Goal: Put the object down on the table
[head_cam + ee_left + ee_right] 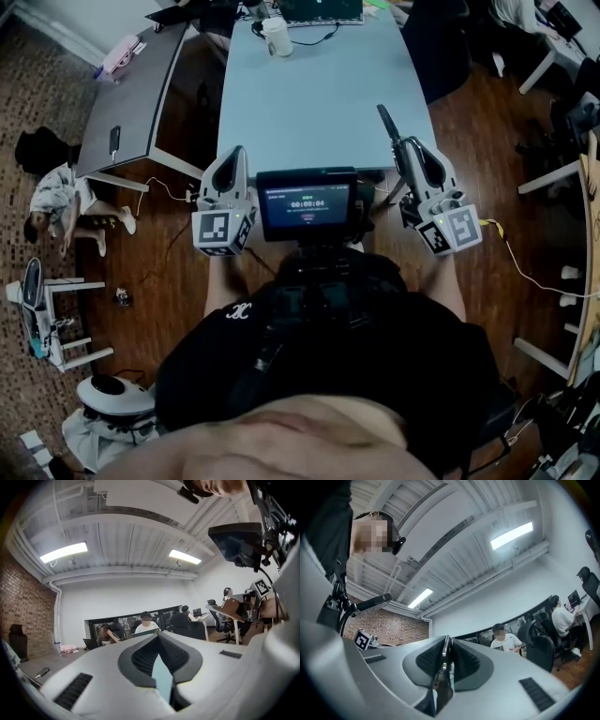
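The right gripper (404,145) pinches a thin, dark, flat tool (386,122). The tool's long side pokes out past the jaws toward 11 o'clock, over the near edge of the pale blue table (309,103). The way down is short, I think. The left gripper (235,152) is empty, with its jaws a little apart.

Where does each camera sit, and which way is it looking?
Head view: on the person's head, looking steeply down at the light blue table; the person's chest, left tongs and right tongs show.
Left gripper view: on the left tongs, tilted up towards the ceiling lights; its own tongs show, slightly apart, empty.
Right gripper view: on the right tongs, tilted up likewise; its tongs show, shut on a thin dark object.
Shared: both gripper views see a seated person in a white shirt.
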Tool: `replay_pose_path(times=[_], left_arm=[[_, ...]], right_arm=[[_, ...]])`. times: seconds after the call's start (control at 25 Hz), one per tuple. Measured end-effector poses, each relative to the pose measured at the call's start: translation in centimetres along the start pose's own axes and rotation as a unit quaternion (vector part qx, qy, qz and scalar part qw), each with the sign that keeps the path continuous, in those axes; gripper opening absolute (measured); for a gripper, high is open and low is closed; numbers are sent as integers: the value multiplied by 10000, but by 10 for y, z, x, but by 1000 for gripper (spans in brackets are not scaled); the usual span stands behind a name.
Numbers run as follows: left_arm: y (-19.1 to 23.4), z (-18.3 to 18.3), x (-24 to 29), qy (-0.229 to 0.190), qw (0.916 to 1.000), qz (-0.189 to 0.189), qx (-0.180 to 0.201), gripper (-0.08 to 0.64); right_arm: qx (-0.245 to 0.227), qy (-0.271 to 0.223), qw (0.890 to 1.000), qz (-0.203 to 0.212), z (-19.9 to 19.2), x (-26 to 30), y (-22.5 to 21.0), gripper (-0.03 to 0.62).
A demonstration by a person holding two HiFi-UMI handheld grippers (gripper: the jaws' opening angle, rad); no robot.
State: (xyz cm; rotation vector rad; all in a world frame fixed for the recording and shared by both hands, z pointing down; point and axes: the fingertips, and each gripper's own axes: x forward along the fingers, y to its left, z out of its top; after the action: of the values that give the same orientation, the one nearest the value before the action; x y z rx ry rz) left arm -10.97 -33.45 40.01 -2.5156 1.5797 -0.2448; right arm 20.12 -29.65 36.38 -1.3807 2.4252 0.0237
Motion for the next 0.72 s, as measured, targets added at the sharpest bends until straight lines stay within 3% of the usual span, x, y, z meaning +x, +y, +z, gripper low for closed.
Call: replay_pose_path(times=[0.32, 0.56, 0.72], left_arm=[[9, -11, 2, 1, 9998, 175, 6, 14], [42, -24, 3, 157, 9993, 325, -6, 12], [66, -23, 4, 151, 9990, 415, 68, 14]], right_arm=[[-279, 216, 9992, -208, -29, 12, -32, 21], [-1389, 628, 9880, -253, -74, 51, -33, 21], [-1577, 964, 9824, -254, -120, 78, -32, 21]])
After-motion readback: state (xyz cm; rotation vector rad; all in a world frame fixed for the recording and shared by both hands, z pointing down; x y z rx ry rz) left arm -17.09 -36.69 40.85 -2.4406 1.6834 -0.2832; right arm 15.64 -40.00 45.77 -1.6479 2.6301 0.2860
